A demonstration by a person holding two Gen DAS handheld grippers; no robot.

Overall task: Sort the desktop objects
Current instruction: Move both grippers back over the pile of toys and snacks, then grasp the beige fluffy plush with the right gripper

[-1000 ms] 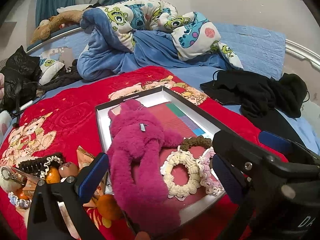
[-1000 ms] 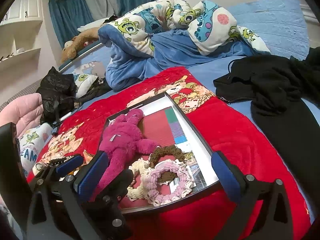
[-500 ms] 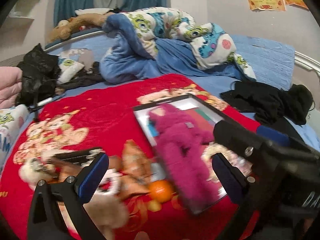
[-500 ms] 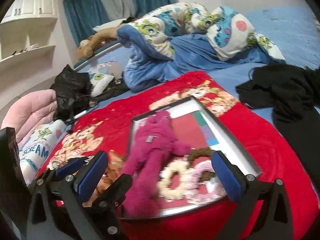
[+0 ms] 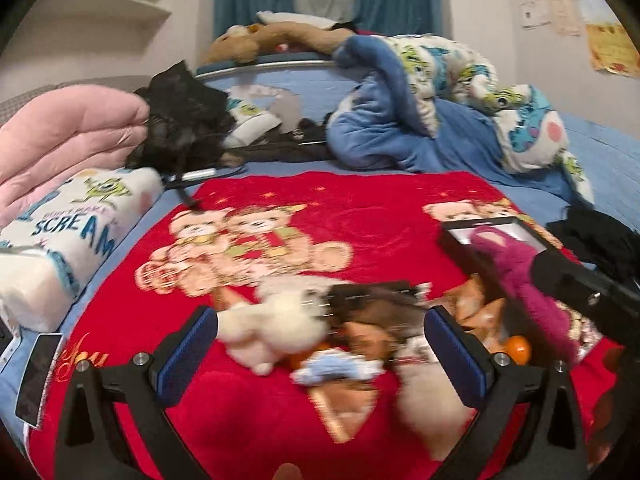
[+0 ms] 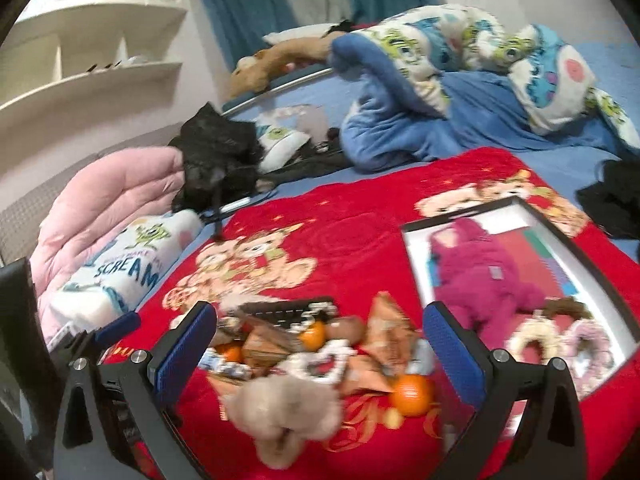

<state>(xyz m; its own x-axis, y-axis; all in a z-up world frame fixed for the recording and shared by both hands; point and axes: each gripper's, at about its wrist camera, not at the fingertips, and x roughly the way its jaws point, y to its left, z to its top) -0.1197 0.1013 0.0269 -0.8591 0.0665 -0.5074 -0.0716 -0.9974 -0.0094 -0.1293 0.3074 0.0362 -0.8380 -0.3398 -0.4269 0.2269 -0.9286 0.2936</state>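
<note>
A black-framed tray [image 6: 600, 280] lies on the red blanket at the right. It holds a magenta plush toy [image 6: 476, 276] and knitted scrunchies [image 6: 536, 340]. Left of it is a loose pile: oranges [image 6: 412, 390], snack packets [image 6: 390, 332], a black comb [image 6: 288, 308] and a beige plush [image 6: 286, 412]. My right gripper [image 6: 320, 344] is open above this pile. My left gripper [image 5: 320, 348] is open over the same pile, around a white plush [image 5: 276, 324]. The tray [image 5: 452, 240] and magenta plush [image 5: 532, 292] show at the right of the left wrist view, partly hidden by the right gripper.
A red bear-print blanket [image 5: 340, 216] covers the bed. A pink quilt [image 5: 60, 136] and a white "SCREAM" pillow [image 5: 72, 232] lie at the left. A black bag [image 5: 180, 120], crumpled blue bedding [image 5: 420, 120] and black clothes [image 6: 616, 196] lie behind. A phone [image 5: 36, 376] sits at the left edge.
Both grippers have swung left, away from the tray and over the loose pile. Both stay open and empty. The view is motion-blurred.
</note>
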